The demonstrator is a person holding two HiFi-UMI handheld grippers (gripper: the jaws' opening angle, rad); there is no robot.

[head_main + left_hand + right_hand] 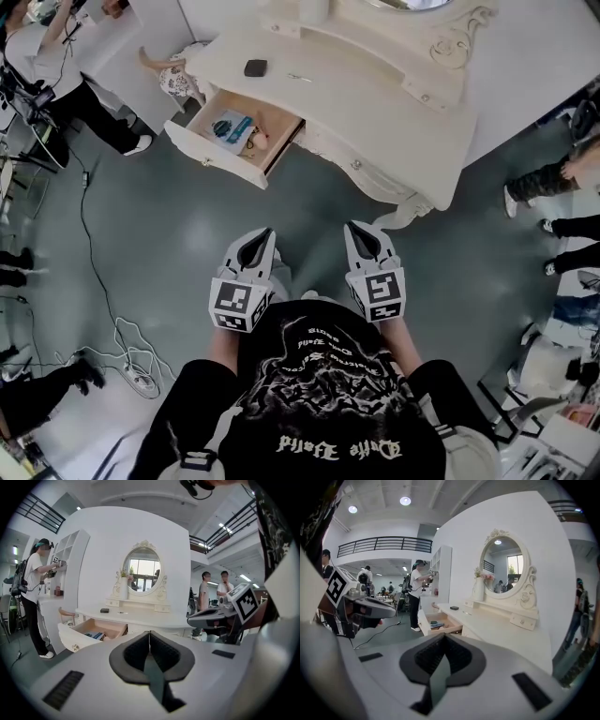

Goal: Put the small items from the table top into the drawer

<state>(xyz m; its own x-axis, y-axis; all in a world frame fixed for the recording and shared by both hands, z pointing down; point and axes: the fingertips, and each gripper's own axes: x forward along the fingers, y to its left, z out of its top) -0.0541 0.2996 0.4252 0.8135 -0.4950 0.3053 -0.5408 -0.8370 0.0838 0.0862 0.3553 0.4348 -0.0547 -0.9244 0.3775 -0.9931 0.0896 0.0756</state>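
Left tool (pixel 149 641) and right tool (pixel 443 645) are held side by side at the person's waist, each with its jaws pressed together on nothing, well short of the white desk (pixel 375 108). The small dark item (pixel 255 67) lies flat near the desk top's left end, just behind the open drawer (pixel 214 150), and a thin pale item (pixel 300 78) lies near it. The dark piece looks like a light, rigid block, best pinched across its short sides. The thin one sits low on the surface and may slip, so a grip at mid-length seems safest. The head view looks straight down into the drawer, where a blue packet (pixel 230 127) rests. The gripper views show the items side-on, and the whole oval mirror (pixel 143 571), of which the head view catches only the lower rim.
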